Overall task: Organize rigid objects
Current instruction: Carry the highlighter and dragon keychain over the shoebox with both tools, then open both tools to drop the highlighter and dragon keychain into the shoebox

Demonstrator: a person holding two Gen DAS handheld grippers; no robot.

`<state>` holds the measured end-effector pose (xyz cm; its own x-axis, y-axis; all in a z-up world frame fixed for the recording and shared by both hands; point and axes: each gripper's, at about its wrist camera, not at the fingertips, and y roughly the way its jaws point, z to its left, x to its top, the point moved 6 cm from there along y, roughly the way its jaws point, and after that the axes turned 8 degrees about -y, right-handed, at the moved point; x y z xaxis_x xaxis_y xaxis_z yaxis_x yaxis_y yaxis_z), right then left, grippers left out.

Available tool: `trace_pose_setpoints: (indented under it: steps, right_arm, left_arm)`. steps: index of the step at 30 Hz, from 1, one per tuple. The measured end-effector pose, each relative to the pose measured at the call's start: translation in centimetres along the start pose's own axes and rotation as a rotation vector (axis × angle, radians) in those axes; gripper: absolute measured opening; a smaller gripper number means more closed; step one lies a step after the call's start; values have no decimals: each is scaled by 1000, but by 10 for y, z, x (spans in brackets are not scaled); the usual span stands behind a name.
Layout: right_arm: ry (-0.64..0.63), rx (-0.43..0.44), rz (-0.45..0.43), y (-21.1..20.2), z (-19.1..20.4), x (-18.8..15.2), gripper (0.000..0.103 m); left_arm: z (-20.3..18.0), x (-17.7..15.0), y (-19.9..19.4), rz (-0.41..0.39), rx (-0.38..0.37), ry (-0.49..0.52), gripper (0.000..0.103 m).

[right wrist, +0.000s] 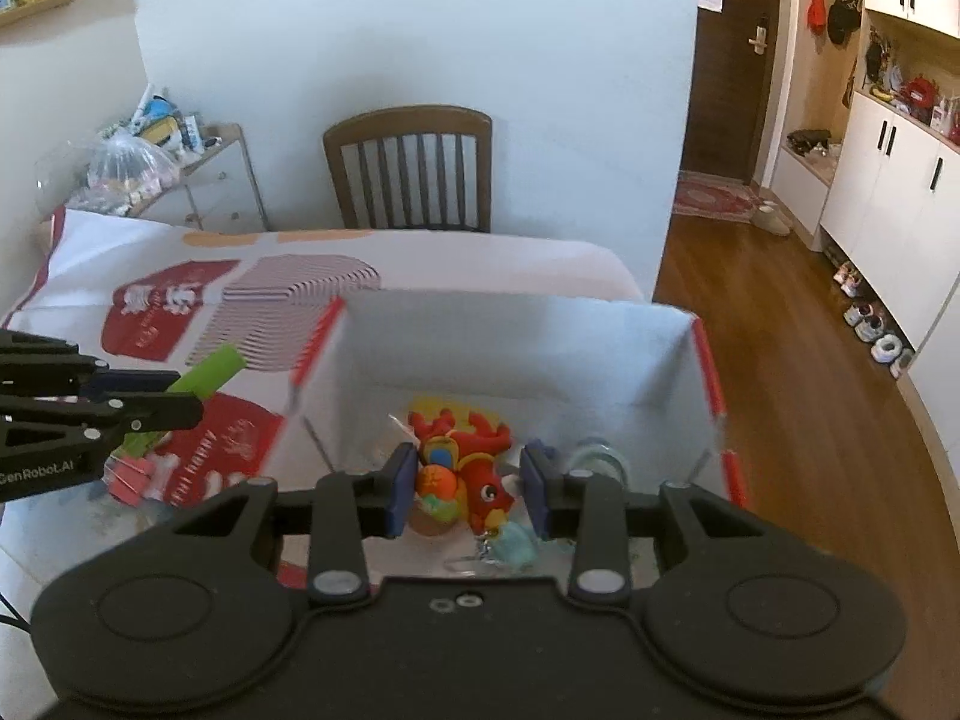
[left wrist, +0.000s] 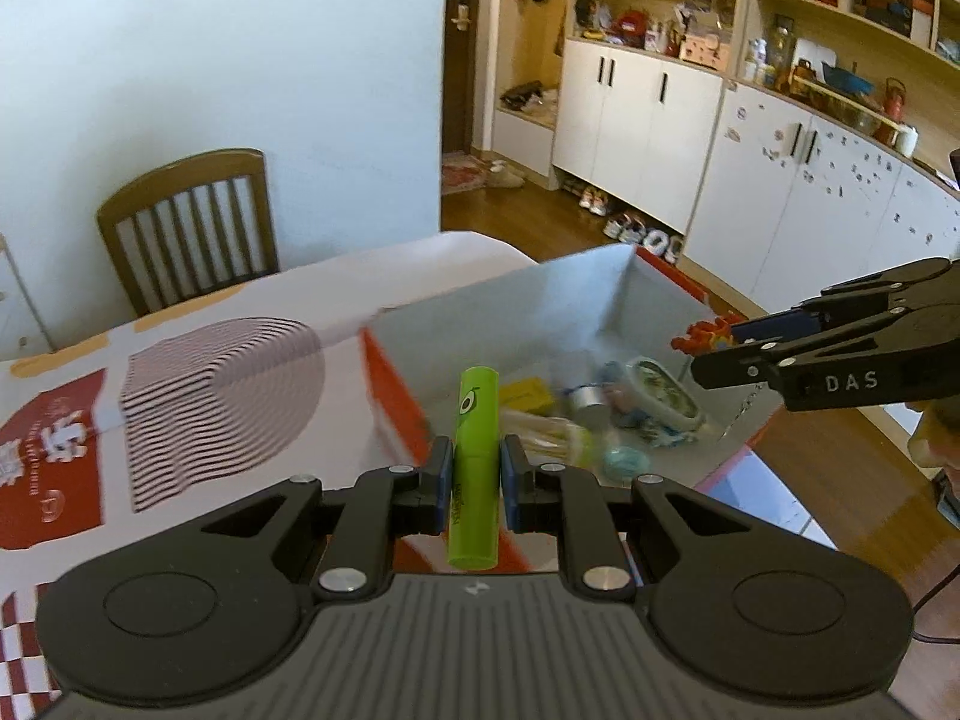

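lime-green tube, red dragon toy, red-trimmed box

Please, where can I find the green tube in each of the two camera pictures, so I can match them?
Left wrist view: the green tube stands at bottom centre, clamped between the pads of the left hand-held gripper.
Right wrist view: the green tube lies at the left edge, slanted, sticking out of the same hand-held gripper.
Shared landmark: the box with red edges, beside the tube in both views.
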<state>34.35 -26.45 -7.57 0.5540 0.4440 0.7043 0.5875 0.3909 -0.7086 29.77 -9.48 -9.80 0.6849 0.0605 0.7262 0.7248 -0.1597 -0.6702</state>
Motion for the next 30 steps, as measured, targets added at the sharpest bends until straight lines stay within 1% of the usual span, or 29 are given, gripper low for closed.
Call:
trace_pose_setpoints:
  steps: [7,11,17,23,30]
  right_arm:
    - [12,-9,29,9,-36,-18,36]
    - [10,-1,41,15,-48,-22,36]
    - [-17,30,68,31,-49,-25,36]
    - [-14,61,120,62,-50,-25,36]
    - [-46,84,172,89,-45,-32,36]
  left_arm:
    - [-33,2,33,52,-16,7,16]
    - [-47,9,53,75,-20,5,16]
    - [-64,24,88,107,-10,16,16]
    - [-65,33,117,116,24,6,16]
    - [-61,38,160,186,56,-35,16]
